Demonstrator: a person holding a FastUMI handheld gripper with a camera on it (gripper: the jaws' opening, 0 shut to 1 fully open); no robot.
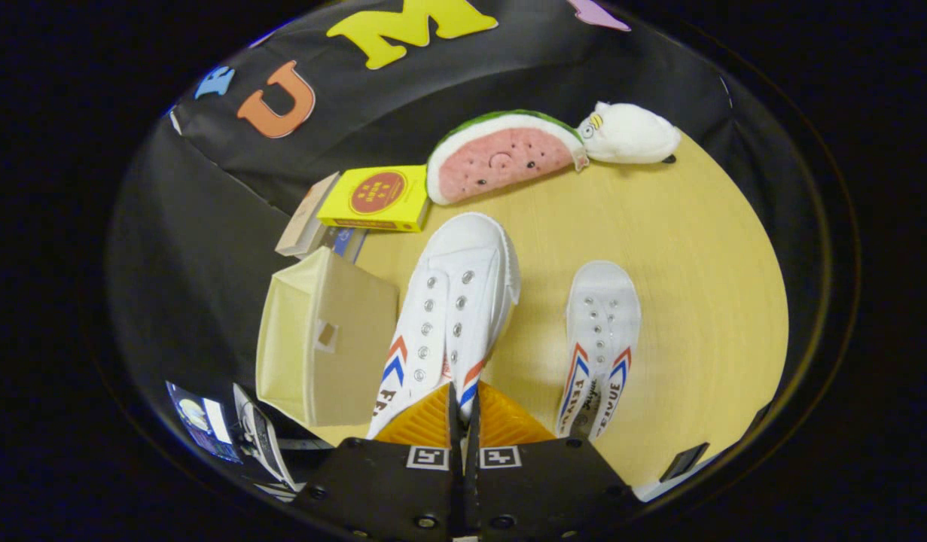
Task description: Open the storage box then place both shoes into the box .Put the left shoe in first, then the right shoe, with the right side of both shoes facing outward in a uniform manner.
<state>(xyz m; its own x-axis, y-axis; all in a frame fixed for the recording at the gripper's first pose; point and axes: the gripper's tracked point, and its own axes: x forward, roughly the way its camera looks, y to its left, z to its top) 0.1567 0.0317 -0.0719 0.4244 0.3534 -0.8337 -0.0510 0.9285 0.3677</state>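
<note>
A pale wooden table (681, 248) fills the middle and right of the frame, backed by black cloth. At the bottom centre the gripper (463, 406) has its fingers pressed nearly together, pinching the rear of a white canvas shoe (452, 301), which appears lifted. The second shoe (600, 339) lies flat to the right. The beige storage box (324, 339) sits open at centre left.
</note>
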